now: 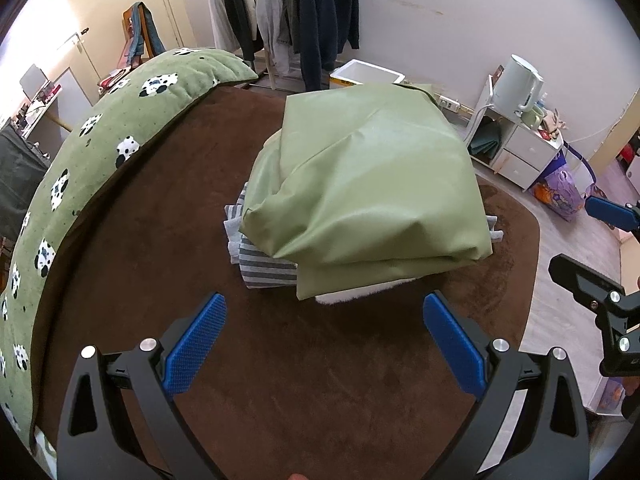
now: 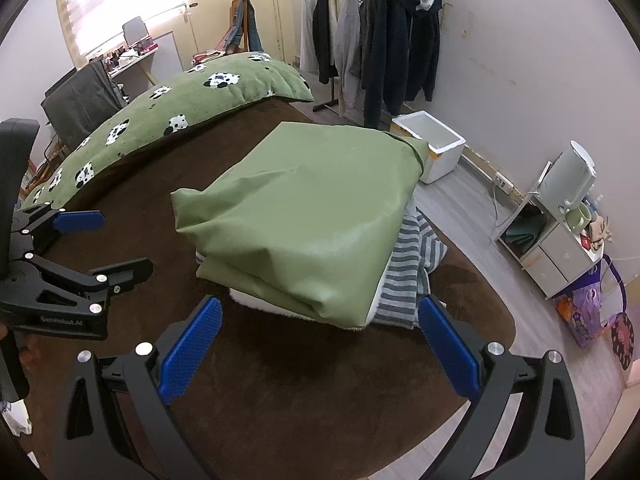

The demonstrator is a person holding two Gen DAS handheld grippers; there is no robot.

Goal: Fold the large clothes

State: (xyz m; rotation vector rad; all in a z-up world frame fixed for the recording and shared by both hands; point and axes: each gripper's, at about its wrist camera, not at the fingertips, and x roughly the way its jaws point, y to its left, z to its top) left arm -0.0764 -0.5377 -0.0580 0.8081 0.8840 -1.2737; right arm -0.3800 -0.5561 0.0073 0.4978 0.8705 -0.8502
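While both tools hang free above the brown bed cover (image 1: pixel 168 248), the green garment (image 1: pixel 360 184) lies folded into a thick, rough rectangle in the middle of both views, on top of a striped grey cloth (image 1: pixel 260 268) and a white fleecy layer (image 1: pixel 360 294) that peeks out along its near edge. The left tool (image 1: pixel 324 340) fills the bottom of the left wrist view with its blue pads spread wide and nothing between them; the right tool (image 2: pixel 320 340) sits the same way at the bottom of the right wrist view, jaws wide and empty. Each tool also shows at the edge of the other's view, at the right edge of the left one and the left edge of the right one.

The fold of this garment looks about finished, so I judge the step in hand to be the release and draw-back after a fold, or a pause before tidying. The top layer bulges and creases toward its left side in the left wrist view, so the next move probably calls for pressing it flat or pinching the near corners to square the stack. A green cow-print quilt (image 1: pixel 100 128) lies along the left of the frame, well apart from the pile.
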